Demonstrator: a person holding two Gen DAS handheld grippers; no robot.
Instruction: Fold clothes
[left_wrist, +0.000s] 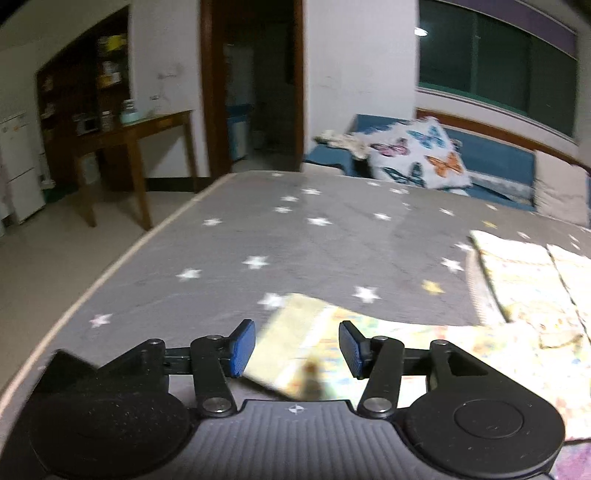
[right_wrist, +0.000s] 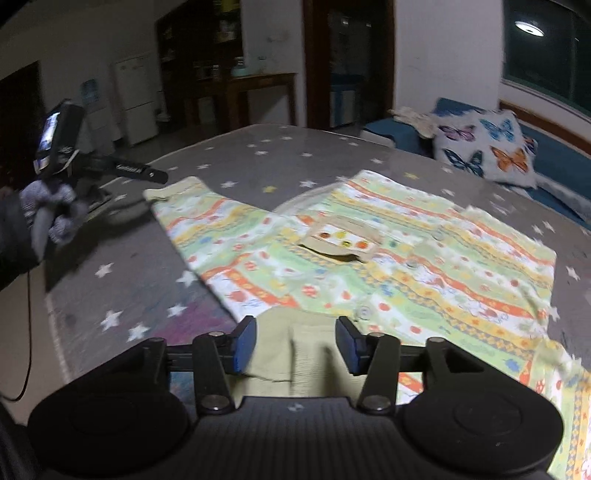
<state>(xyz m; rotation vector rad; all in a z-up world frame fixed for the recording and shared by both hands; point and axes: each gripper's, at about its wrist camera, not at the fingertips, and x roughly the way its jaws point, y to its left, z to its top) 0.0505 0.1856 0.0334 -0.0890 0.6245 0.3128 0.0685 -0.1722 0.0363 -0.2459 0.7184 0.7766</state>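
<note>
A child's patterned top (right_wrist: 388, 258), striped green, yellow and orange, lies spread flat on the grey star-print bed (right_wrist: 147, 280). Its left sleeve (right_wrist: 207, 218) reaches toward the left gripper. My right gripper (right_wrist: 295, 345) is open, with the khaki cuff of the near sleeve (right_wrist: 295, 347) lying between its blue pads. My left gripper (left_wrist: 297, 349) is open over the end of the left sleeve (left_wrist: 291, 332), not closed on it. In the right wrist view the left gripper (right_wrist: 147, 173) shows at the far left, held in a gloved hand.
A butterfly cushion (right_wrist: 487, 147) rests on a blue sofa (right_wrist: 554, 155) beyond the bed's far edge. A wooden table (left_wrist: 140, 129), a shelf unit and a white fridge (right_wrist: 136, 99) stand across the floor to the left. The bed's left edge (left_wrist: 122, 258) drops to tiled floor.
</note>
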